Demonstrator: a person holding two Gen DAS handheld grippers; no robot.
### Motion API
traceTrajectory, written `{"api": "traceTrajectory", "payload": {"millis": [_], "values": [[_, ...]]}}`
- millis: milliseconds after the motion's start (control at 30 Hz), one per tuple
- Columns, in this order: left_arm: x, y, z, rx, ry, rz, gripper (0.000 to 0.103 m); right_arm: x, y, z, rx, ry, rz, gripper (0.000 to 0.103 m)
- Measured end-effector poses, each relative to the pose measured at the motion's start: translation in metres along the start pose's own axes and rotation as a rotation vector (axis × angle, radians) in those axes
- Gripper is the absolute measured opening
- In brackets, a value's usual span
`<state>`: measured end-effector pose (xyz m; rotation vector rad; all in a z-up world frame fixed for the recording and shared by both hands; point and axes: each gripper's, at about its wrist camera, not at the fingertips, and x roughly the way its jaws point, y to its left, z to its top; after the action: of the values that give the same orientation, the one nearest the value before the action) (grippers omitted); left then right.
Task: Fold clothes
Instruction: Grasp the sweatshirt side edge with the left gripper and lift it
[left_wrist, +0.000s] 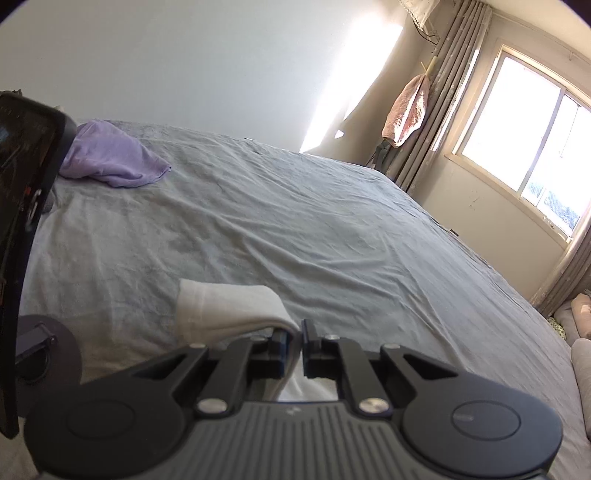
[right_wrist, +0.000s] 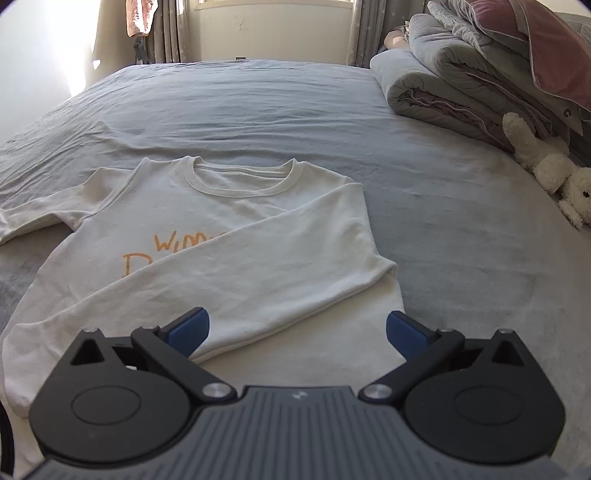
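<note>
A white long-sleeved sweatshirt (right_wrist: 207, 236) with orange lettering lies face up on the grey bed (right_wrist: 443, 206). Its right sleeve is folded diagonally across the chest; the other sleeve stretches out to the left. My right gripper (right_wrist: 297, 325) hovers open just above the shirt's lower part, nothing between its blue pads. In the left wrist view my left gripper (left_wrist: 294, 334) is shut on a fold of the white sweatshirt (left_wrist: 225, 306), which lifts off the bed (left_wrist: 295, 221) and drapes down between the fingers.
A purple garment (left_wrist: 110, 155) lies crumpled at the far left of the bed. Folded quilts (right_wrist: 480, 62) and a white plush toy (right_wrist: 546, 166) sit along the bed's right side. A window and curtains (left_wrist: 443, 92) stand beyond the bed. A dark device (left_wrist: 22, 184) fills the left edge.
</note>
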<state>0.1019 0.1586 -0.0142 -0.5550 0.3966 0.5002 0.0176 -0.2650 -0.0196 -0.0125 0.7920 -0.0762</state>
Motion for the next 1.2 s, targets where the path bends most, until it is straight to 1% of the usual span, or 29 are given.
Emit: {"api": "traceTrajectory", "payload": {"millis": [200, 400, 600, 967, 1067, 1200], "values": [[-0.011, -0.013, -0.008, -0.004, 0.016, -0.035, 0.007, -0.002, -0.002, 0.001, 0.007, -0.004, 0.008, 0.103], [-0.030, -0.035, -0.023, 0.058, 0.034, -0.162, 0.006, 0.000, -0.005, 0.003, 0.051, 0.004, 0.035, 0.103], [-0.053, -0.063, -0.038, 0.137, 0.065, -0.290, 0.006, -0.003, -0.010, 0.005, 0.125, 0.020, 0.100, 0.103], [-0.102, -0.111, -0.057, 0.308, 0.171, -0.508, 0.006, -0.014, -0.032, 0.009, 0.309, 0.007, 0.243, 0.103], [-0.115, -0.123, -0.061, 0.353, 0.204, -0.568, 0.006, -0.019, -0.035, 0.009, 0.335, 0.003, 0.271, 0.103], [-0.132, -0.131, -0.059, 0.416, 0.260, -0.641, 0.006, -0.024, -0.037, 0.010, 0.344, -0.008, 0.283, 0.103]]}}
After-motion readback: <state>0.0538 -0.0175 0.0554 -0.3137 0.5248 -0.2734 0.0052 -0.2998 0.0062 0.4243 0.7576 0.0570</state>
